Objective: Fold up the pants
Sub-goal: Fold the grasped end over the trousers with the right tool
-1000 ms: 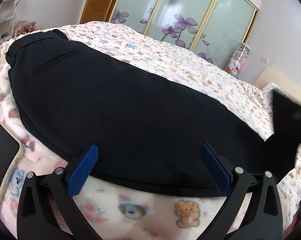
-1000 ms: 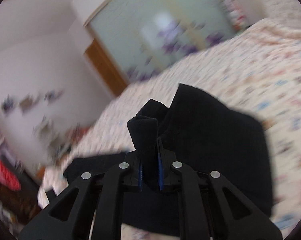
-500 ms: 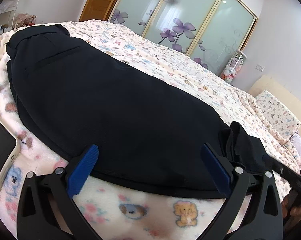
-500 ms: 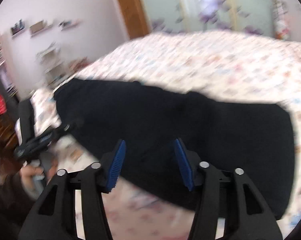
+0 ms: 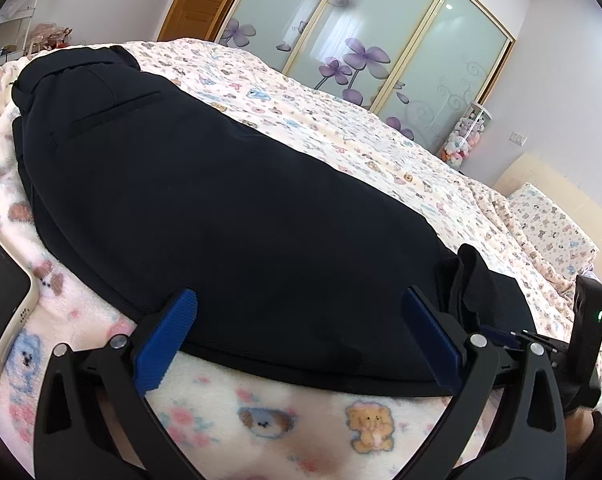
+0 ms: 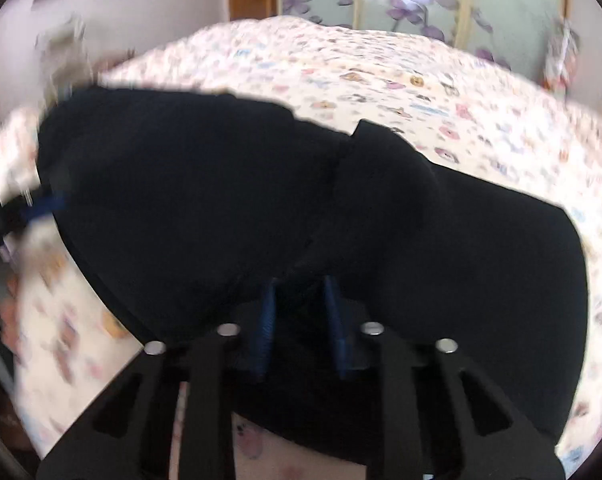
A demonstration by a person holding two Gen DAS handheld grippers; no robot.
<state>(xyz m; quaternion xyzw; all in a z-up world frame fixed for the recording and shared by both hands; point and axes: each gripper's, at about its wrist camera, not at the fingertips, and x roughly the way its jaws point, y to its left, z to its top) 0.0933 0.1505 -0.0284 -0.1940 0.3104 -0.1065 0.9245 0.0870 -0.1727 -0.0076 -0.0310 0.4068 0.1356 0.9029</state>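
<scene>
Black pants lie lengthwise on the bed, waistband and back pocket at the far left. My left gripper stands open at their near edge, the hem lying between its blue pads without being pinched. In the right wrist view the pants fill the middle, with a lifted fold at the leg end. My right gripper is closing, and black fabric fills the narrow gap between its pads. It also shows in the left wrist view as the right gripper, low against the leg end.
A phone lies on the printed blanket by my left gripper. A pillow sits at the far right. Glass wardrobe doors and a wooden door stand behind the bed.
My right gripper let go of the raised leg end, opened, dropped to the bed and closed again on the pants. The leg end now lies by the pants' right end. The left gripper kept still.
</scene>
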